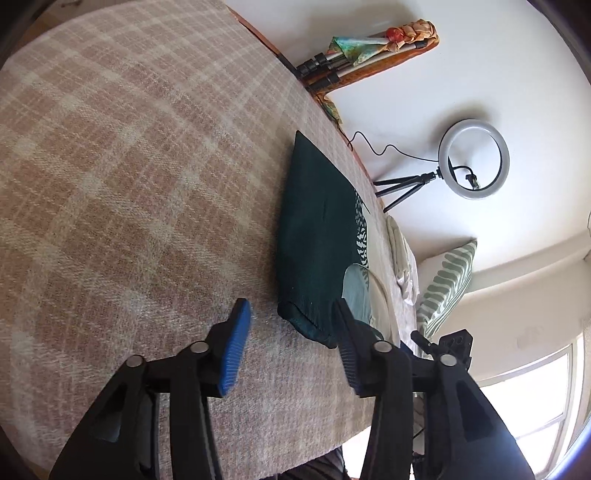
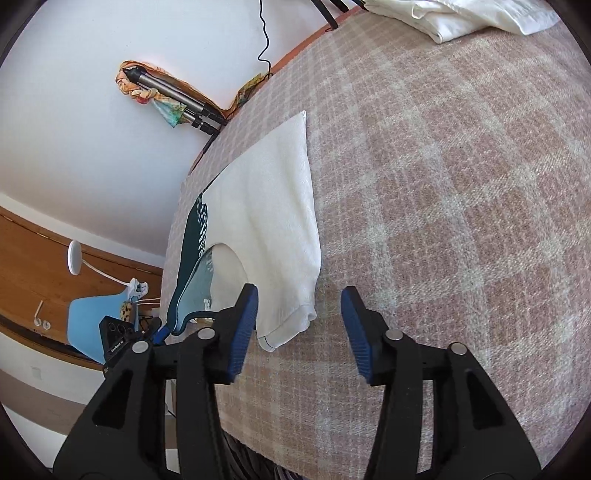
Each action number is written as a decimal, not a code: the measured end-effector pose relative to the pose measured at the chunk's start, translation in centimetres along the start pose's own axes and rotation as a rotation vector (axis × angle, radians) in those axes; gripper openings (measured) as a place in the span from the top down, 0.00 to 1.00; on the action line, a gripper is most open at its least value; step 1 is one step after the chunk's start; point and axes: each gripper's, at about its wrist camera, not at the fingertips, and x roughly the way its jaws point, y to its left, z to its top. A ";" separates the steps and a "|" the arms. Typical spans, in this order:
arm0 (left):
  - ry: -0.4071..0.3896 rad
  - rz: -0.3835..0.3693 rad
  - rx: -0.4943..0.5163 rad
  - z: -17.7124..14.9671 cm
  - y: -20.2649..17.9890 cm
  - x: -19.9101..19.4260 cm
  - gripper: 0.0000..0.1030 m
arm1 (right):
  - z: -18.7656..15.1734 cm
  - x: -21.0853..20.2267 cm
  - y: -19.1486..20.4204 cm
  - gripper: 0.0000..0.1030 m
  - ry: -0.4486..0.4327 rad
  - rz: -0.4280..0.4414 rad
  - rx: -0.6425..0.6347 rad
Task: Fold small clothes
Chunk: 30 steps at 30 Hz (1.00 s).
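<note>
A small shirt lies flat on the plaid blanket. The left wrist view shows its dark green side (image 1: 317, 236), with a white patterned middle and a pale green collar (image 1: 356, 291). The right wrist view shows its white side (image 2: 269, 221) and the dark green part beyond (image 2: 192, 236). My left gripper (image 1: 291, 325) is open and empty, with the green sleeve end between its fingers. My right gripper (image 2: 301, 317) is open and empty, with the white sleeve end (image 2: 288, 328) between its fingers.
The pink and cream plaid blanket (image 1: 129, 184) covers the surface. Folded white cloth (image 2: 461, 18) lies at the far corner. A ring light on a tripod (image 1: 472, 158), a leaf-patterned pillow (image 1: 447, 284) and a blue chair (image 2: 96, 325) stand beyond the edges.
</note>
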 end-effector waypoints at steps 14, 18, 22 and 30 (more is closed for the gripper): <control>0.006 -0.073 -0.032 -0.3 -0.8 2.3 0.35 | 6.9 3.6 -1.0 0.38 0.030 0.034 -0.013; 0.024 -0.078 -0.014 -0.1 -1.3 3.1 0.35 | 7.5 5.5 -1.4 0.38 0.057 0.070 0.005; 0.056 -0.071 0.015 0.1 -2.2 4.4 0.37 | 8.1 6.6 -0.8 0.38 0.076 0.093 -0.011; 0.108 -0.080 0.077 0.9 -3.8 7.1 0.49 | 9.8 9.0 -0.3 0.38 0.082 0.169 0.017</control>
